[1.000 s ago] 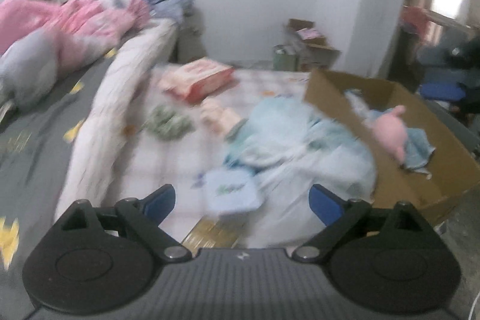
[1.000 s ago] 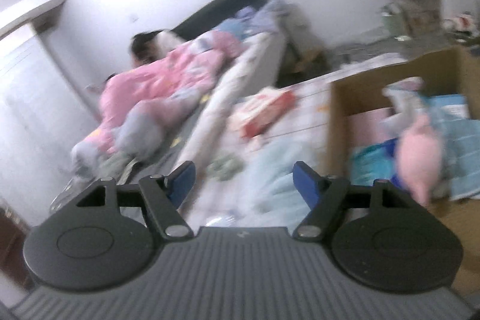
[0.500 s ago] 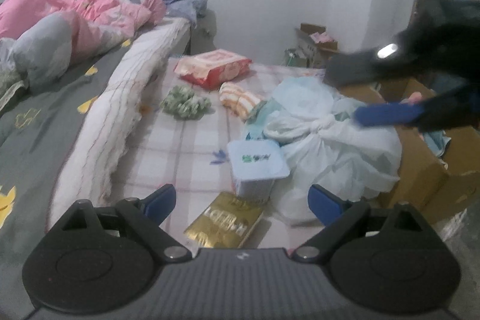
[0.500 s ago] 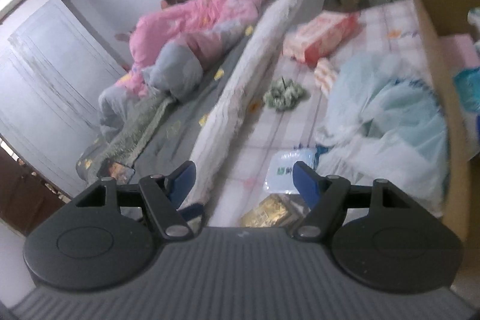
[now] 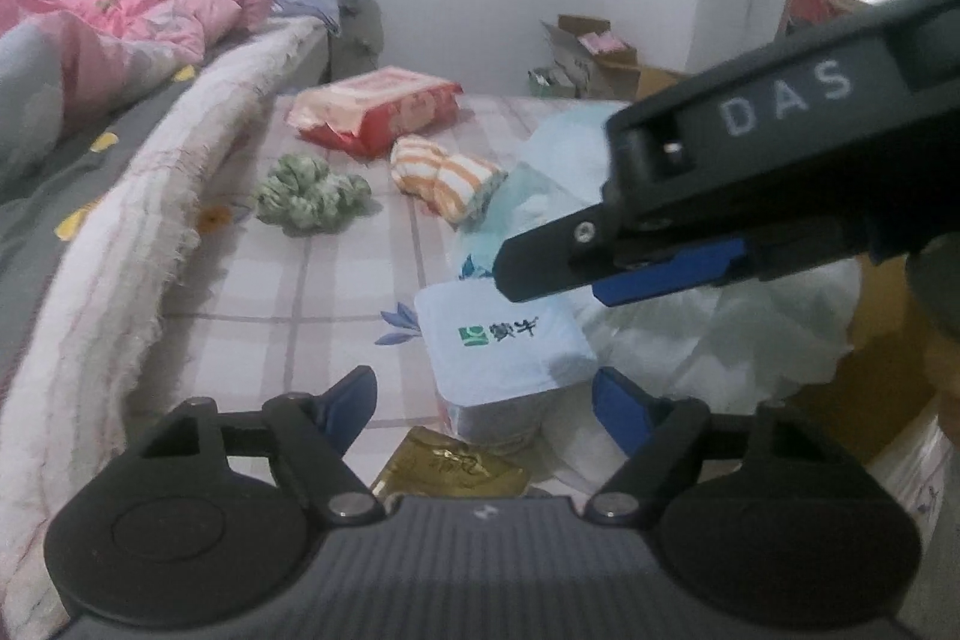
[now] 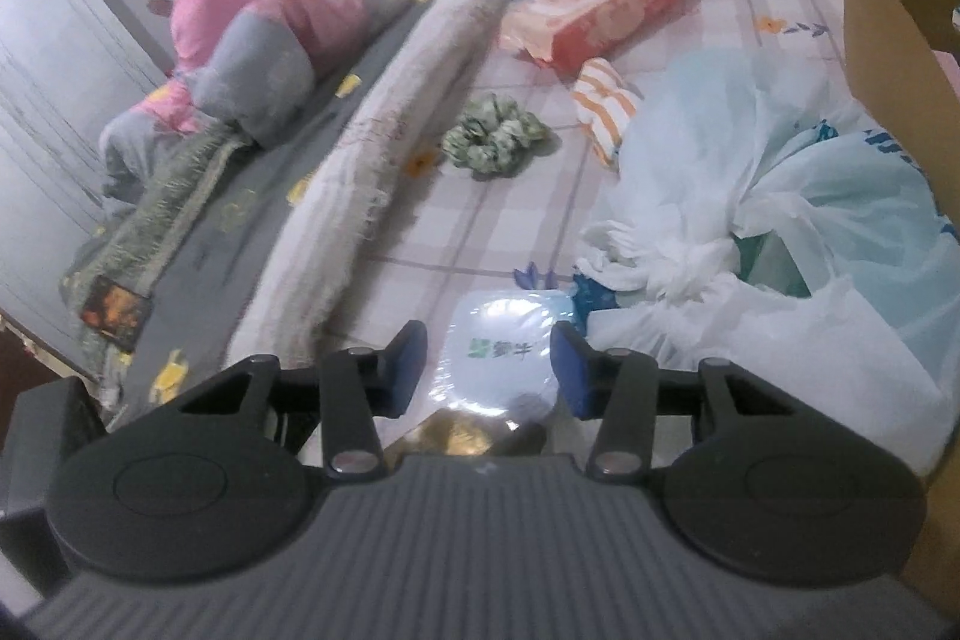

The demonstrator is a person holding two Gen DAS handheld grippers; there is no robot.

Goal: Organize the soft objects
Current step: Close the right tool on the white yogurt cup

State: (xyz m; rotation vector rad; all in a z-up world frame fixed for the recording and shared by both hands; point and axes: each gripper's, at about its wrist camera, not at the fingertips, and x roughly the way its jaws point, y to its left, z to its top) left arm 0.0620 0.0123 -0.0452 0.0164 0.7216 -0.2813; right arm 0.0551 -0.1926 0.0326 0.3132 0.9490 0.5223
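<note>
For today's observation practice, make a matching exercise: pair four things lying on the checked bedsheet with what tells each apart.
Things:
1. crumpled scrunchie-like bundle
2. folded soft cloth
3. flat wipes packet
4. square tissue pack with a green logo

Descriptions:
A. pale blue
B. red and pink
C. mottled green
D. orange and white stripes

Pairs: 1-C, 2-D, 3-B, 4-A

Glossy plastic wraps the pale blue tissue pack (image 6: 501,349); beside it, a crinkled translucent plastic bag (image 6: 750,196), beyond that a matt cardboard box (image 6: 888,22).
</note>
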